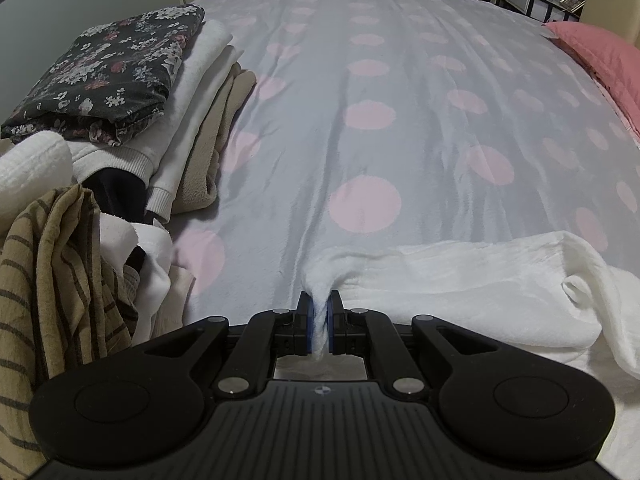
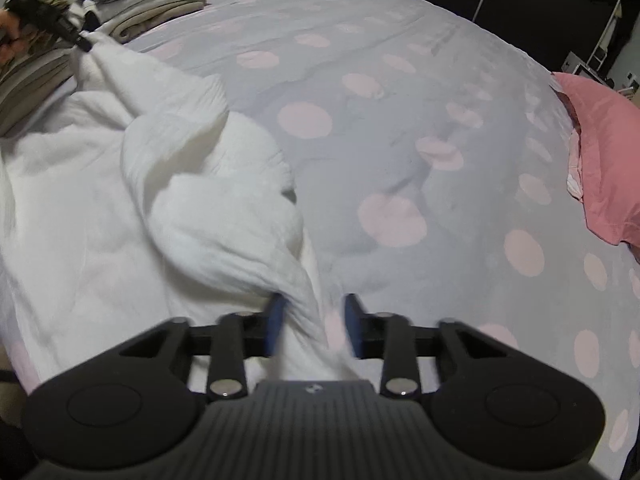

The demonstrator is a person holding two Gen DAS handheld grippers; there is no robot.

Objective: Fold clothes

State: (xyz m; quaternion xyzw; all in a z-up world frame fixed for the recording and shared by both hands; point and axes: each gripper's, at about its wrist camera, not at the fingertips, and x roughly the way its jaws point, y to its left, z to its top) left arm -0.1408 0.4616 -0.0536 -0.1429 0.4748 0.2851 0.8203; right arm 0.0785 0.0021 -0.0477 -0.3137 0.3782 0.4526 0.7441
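A white fleecy garment (image 2: 100, 184) with ribbed cuffs lies crumpled on the near part of a bed, spread over a grey bedcover (image 1: 400, 120) printed with pale pink dots. In the left wrist view the garment's edge (image 1: 460, 280) stretches across the lower right, and a bunched corner of it runs straight into the left gripper (image 1: 319, 320), whose blue-padded fingers are clamped tight on the fabric. From the right wrist view that same left gripper (image 2: 82, 42) appears far off at the upper left, pinching the garment's far corner and lifting it slightly off the cover.

The right gripper (image 2: 314, 330) has its blue pads spread apart; a twisted ribbed sleeve (image 2: 224, 216) passes between them, lying against the left pad (image 2: 274, 324), while the other pad stands clear of the cloth. This part of the frame is blurred.

To the left of the garment sits a stack of folded clothes (image 1: 192, 92), cream and beige knits topped by a dark floral-print piece (image 1: 108, 72). Nearer the camera lies a loose heap with a tan striped cloth (image 1: 60, 280). A pink pillow (image 2: 604, 152) rests at the right edge of the bed.
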